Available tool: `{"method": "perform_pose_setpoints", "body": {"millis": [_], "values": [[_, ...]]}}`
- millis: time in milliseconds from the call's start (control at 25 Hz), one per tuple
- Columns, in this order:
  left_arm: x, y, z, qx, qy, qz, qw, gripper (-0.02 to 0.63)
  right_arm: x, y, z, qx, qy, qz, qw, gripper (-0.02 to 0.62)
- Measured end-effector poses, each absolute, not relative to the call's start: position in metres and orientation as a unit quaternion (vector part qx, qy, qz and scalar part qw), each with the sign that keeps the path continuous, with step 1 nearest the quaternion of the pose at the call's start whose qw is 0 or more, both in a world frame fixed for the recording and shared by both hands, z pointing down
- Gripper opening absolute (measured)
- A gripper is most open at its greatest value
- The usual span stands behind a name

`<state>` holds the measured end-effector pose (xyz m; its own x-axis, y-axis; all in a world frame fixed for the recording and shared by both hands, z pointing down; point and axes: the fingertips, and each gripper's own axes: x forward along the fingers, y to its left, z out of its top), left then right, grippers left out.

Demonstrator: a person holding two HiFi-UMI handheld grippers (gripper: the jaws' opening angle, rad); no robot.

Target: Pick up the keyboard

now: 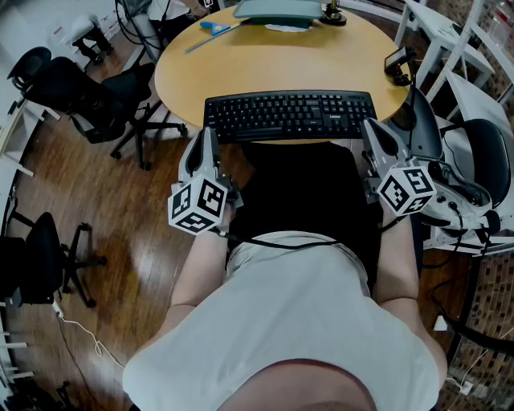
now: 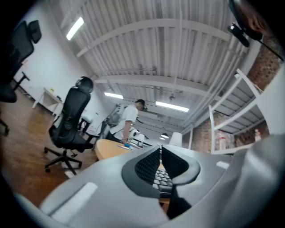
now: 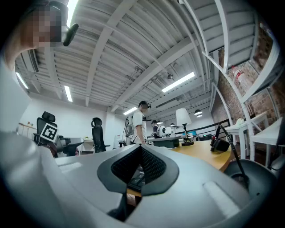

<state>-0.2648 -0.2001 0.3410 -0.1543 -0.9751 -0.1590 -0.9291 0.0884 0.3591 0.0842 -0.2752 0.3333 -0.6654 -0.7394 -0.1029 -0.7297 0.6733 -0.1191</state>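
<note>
Keyboard (image 1: 289, 115): on the round table (image 1: 265, 64), along its near edge.
Left gripper (image 1: 207, 135): off the table's near edge, just by the keyboard's left end.
Right gripper (image 1: 369, 126): at the table's near edge, by the keyboard's right end.
Lamp base (image 1: 333, 14): on the table's far edge, towards the right.
Office chair (image 1: 112, 100): on the floor, left of the table.
Second chair (image 1: 474, 156): right of the table.
</note>
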Motion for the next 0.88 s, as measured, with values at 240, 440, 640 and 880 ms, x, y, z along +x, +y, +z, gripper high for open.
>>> {"method": "perform_pose_setpoints", "body": {"millis": [240, 440, 640, 880], "values": [[-0.306, -0.224, 0.403, 0.576, -0.722, -0.303, 0.236, 0.354, 0.078, -0.288, 0.326, -0.404, 0.911, -0.026, 0.082, 0.003], [-0.296, -0.242, 0.443, 0.543, -0.65, -0.381, 0.369, 0.422, 0.077, -0.29, 0.324, -0.4, 0.912, -0.027, 0.083, 0.003], [-0.287, -0.255, 0.457, 0.527, -0.617, -0.401, 0.425, 0.449, 0.085, -0.286, 0.325, -0.408, 0.909, -0.029, 0.085, 0.002], [-0.278, -0.27, 0.464, 0.527, -0.583, -0.417, 0.458, 0.449, 0.092, -0.287, 0.326, -0.416, 0.904, -0.033, 0.088, 0.003]]}}
